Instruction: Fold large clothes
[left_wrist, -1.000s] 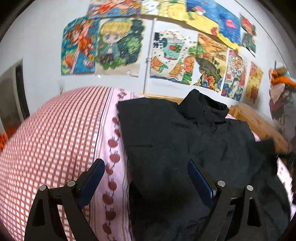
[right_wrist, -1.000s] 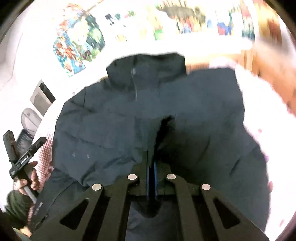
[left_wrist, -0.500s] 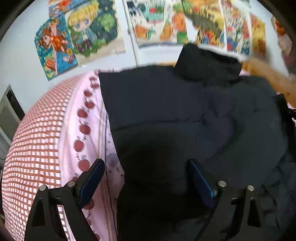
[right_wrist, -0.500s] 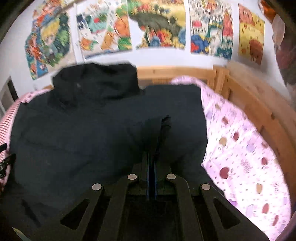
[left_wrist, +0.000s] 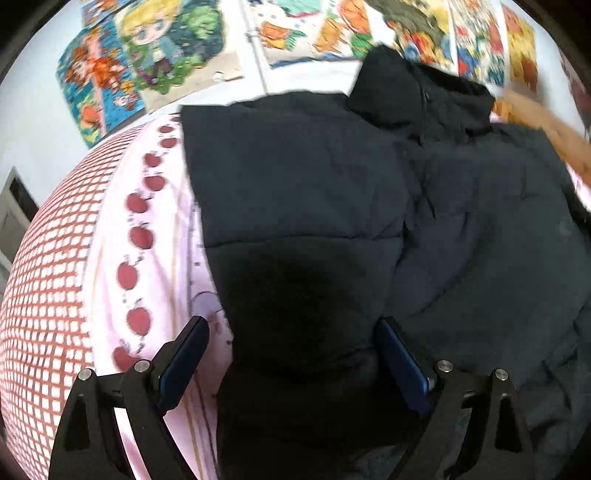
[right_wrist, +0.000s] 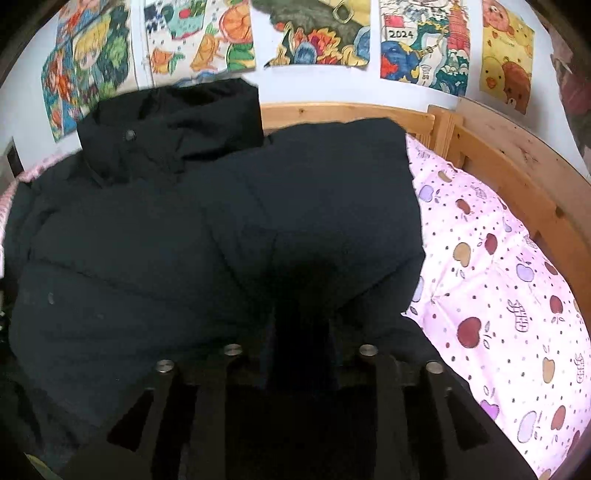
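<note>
Jacket: a black padded jacket (left_wrist: 314, 192) lies spread on the bed, its collar (right_wrist: 173, 122) toward the wall with the drawings; both sides look folded in over the middle.
Left gripper: the left gripper (left_wrist: 291, 354) is low over the jacket's near left edge, its blue-padded fingers (left_wrist: 183, 354) spread wide, a dark fold of jacket lying between them, nothing pinched.
Right gripper: the right gripper (right_wrist: 299, 354) sits at the jacket's near right part; its fingertips are lost in black cloth and shadow, so I cannot tell whether it is clamped or released.
Bedding: a pink apple-print sheet (right_wrist: 498, 280) shows to the jacket's right; to the jacket's left is a red-and-white checked cover (left_wrist: 48, 280).
Bed frame: a pale wooden rail (right_wrist: 517, 162) runs behind and to the right of the jacket.
Wall: bright cartoon drawings (right_wrist: 314, 33) hang above the collar.
</note>
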